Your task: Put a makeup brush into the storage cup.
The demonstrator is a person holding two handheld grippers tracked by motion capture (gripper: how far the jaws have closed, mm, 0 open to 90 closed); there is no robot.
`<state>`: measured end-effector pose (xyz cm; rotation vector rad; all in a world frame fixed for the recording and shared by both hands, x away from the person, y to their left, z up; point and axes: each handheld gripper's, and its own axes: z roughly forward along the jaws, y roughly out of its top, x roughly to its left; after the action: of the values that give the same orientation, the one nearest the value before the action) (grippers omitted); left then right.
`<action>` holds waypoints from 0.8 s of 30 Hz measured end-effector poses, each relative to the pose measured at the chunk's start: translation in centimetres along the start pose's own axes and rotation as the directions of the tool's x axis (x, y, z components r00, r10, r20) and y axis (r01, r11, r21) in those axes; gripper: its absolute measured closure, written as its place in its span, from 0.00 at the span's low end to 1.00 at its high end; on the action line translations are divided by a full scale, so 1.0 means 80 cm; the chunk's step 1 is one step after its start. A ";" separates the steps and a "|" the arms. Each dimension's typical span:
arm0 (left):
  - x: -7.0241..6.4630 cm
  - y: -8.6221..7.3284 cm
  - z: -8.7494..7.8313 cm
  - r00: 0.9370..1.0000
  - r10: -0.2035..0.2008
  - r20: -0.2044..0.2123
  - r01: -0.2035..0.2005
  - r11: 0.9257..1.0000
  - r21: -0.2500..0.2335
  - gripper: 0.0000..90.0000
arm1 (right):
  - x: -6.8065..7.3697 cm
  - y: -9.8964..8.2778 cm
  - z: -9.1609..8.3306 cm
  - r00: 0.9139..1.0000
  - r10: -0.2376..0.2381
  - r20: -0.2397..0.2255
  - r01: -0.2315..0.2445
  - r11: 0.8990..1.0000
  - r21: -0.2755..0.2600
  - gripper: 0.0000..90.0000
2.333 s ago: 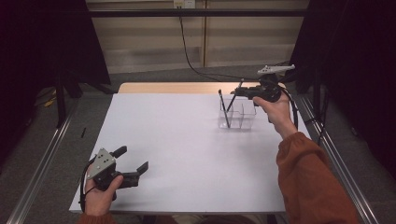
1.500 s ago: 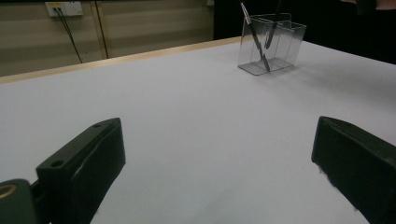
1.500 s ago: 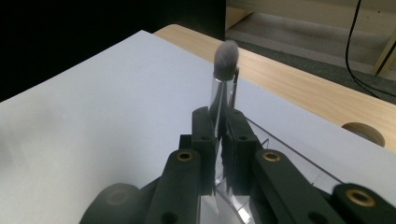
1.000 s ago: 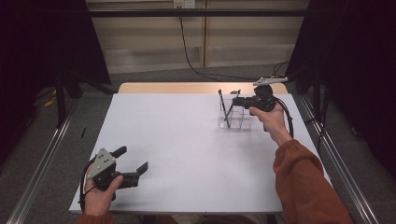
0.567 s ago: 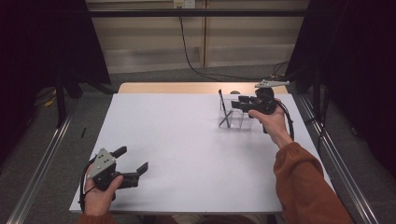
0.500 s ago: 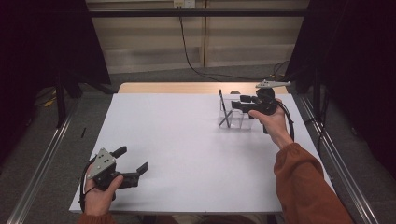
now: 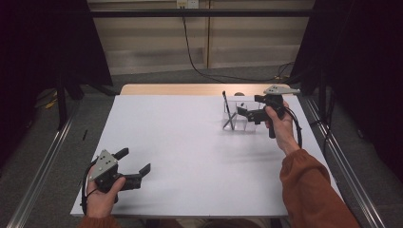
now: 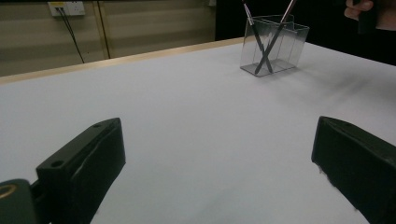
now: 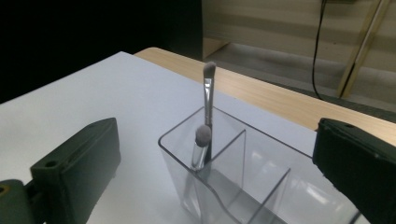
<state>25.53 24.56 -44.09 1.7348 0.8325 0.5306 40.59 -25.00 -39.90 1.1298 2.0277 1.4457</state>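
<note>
Near the bench's [image 7: 190,142] front left corner, the left tool [image 7: 134,164] is kept in place, jaws apart and empty. At far right, two brushes [image 9: 207,100] are left crossed in the clear organizer's [image 7: 240,116] end compartment. Over it, the right tool's [image 7: 248,115] jaws have just been opened, nothing between them.

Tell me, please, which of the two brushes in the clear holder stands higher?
The brush with the dark handle stands higher: its pale tip rises well above the rim of the clear holder. The shorter brush ends near the rim.
</note>
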 end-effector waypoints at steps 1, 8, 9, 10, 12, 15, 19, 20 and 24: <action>0.000 0.000 0.000 1.000 -0.002 0.001 0.002 1.000 0.000 0.03 | 0.000 -0.001 0.000 1.000 0.002 0.006 -0.002 1.000 0.003 0.02; 0.002 0.000 0.000 1.000 -0.012 -0.006 0.012 1.000 -0.004 0.03 | 0.003 -0.008 -0.006 0.999 0.008 0.051 -0.007 1.000 -0.019 0.02; 0.002 0.000 0.000 1.000 -0.012 -0.007 0.012 1.000 -0.005 0.03 | 0.003 -0.009 -0.007 0.999 0.012 0.053 -0.011 1.000 -0.025 0.02; 0.002 0.000 -0.001 1.000 -0.010 -0.009 0.010 1.000 -0.007 0.03 | 0.003 -0.009 -0.009 0.999 0.013 0.052 -0.011 1.000 -0.028 0.02; 0.001 0.000 -0.003 1.000 -0.012 -0.010 0.012 1.000 -0.010 0.03 | 0.005 -0.011 -0.013 0.998 0.020 0.057 -0.018 0.999 -0.041 0.02; 0.000 0.000 -0.005 1.000 -0.010 -0.012 0.010 1.000 -0.014 0.03 | 0.008 -0.014 -0.017 0.998 0.030 0.053 -0.027 0.998 -0.057 0.01; 0.000 0.000 -0.007 1.000 -0.007 -0.011 0.006 1.000 -0.021 0.03 | 0.013 -0.019 -0.023 0.998 0.034 0.057 -0.030 0.996 -0.079 0.01; 0.000 0.000 -0.007 1.000 -0.006 -0.010 0.006 1.000 -0.021 0.03 | 0.013 -0.020 -0.025 0.998 0.033 0.057 -0.028 0.997 -0.078 0.01; 0.000 0.000 -0.007 1.000 -0.012 -0.006 0.012 1.000 -0.028 0.03 | 0.014 -0.023 -0.029 0.998 0.037 0.052 -0.033 0.996 -0.082 0.01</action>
<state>25.11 24.93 -43.90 1.7021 0.8355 0.5381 37.57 -25.74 -40.57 1.1630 1.9040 1.4848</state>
